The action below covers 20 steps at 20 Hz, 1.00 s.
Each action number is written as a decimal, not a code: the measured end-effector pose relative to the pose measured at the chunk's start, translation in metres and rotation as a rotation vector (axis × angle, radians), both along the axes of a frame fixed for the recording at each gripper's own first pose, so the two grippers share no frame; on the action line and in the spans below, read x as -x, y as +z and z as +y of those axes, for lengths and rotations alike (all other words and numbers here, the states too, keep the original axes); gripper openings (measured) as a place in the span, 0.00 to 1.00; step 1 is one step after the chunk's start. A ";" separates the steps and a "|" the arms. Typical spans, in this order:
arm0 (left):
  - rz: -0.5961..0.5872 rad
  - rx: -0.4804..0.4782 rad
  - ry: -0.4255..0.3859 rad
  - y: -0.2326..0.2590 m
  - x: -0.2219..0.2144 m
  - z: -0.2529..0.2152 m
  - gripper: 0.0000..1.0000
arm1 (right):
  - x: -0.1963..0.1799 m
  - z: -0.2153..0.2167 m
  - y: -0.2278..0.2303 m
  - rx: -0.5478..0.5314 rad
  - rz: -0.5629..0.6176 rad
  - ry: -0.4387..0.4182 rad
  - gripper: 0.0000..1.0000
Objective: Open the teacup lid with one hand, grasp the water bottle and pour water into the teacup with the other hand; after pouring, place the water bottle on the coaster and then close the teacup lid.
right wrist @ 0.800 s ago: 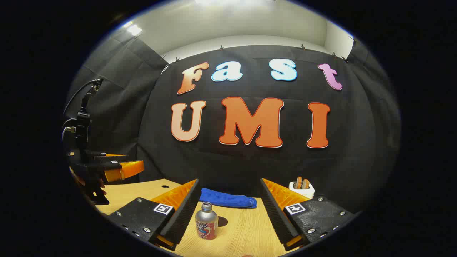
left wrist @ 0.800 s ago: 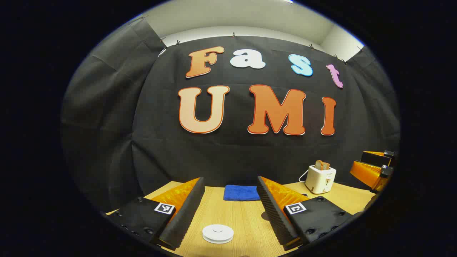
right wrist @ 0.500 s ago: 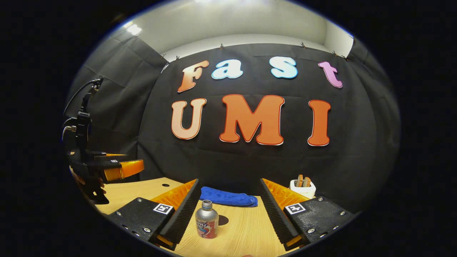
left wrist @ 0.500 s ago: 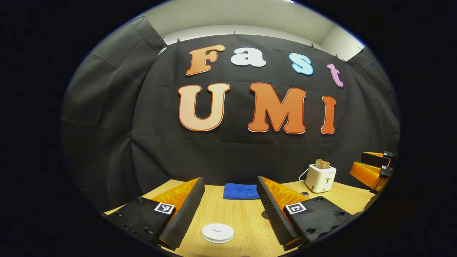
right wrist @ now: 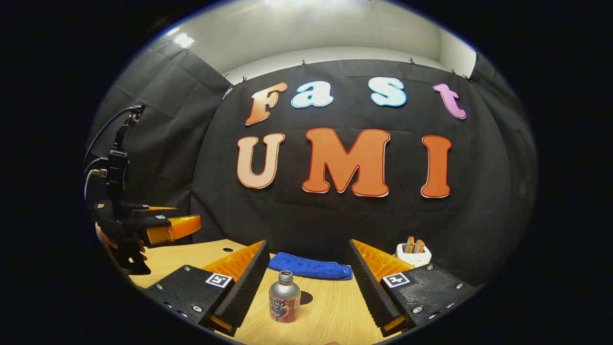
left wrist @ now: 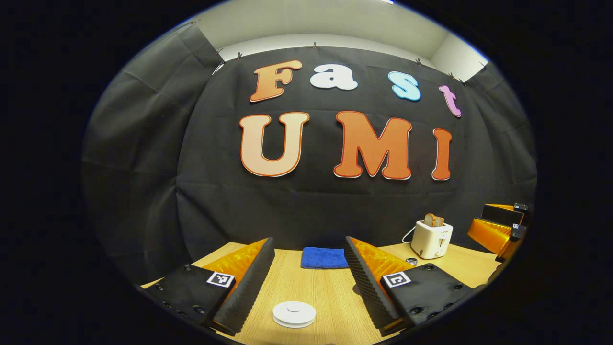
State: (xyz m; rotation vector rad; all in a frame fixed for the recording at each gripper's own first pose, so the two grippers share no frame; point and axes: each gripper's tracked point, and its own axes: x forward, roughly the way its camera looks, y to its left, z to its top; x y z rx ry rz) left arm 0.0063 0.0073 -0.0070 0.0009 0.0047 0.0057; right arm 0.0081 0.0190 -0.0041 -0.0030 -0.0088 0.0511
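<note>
Both grippers poised over the table, nothing yet in hand.

The left gripper (left wrist: 309, 268), fingers spread and empty, looks down on the white teacup lid (left wrist: 294, 314), which lies flat between and just ahead of its fingertips. The right gripper (right wrist: 309, 268), likewise spread wide (and empty), faces the water bottle (right wrist: 284, 297), standing upright, neck up, slightly toward its left finger. Each tool is nearer its own target; a blue cloth (right wrist: 310, 266) lies beyond on the wooden table (left wrist: 330, 292).

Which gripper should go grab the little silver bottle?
The right gripper, probably. The small silver metal bottle stands upright on the wooden table between its open fingers. The left gripper faces a flat round white lid instead.
</note>
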 end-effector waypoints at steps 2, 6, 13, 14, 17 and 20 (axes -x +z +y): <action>0.007 0.000 -0.001 -0.005 -0.001 0.001 0.94 | -0.001 0.003 -0.005 -0.003 0.006 0.007 0.98; 0.038 -0.005 0.004 -0.018 -0.005 0.004 0.94 | -0.004 0.006 -0.016 -0.022 0.035 0.015 0.98; 0.126 -0.008 0.009 -0.060 -0.010 0.012 0.97 | -0.015 0.018 -0.052 -0.041 0.119 0.049 0.98; 0.137 -0.009 0.008 -0.065 -0.011 0.013 0.97 | -0.016 0.019 -0.059 -0.040 0.133 0.054 0.98; 0.179 -0.007 -0.011 -0.085 -0.014 0.016 0.97 | -0.020 0.025 -0.076 -0.031 0.176 0.065 0.98; 0.214 -0.010 -0.012 -0.103 -0.017 0.021 0.97 | -0.025 0.033 -0.095 -0.030 0.220 0.081 0.99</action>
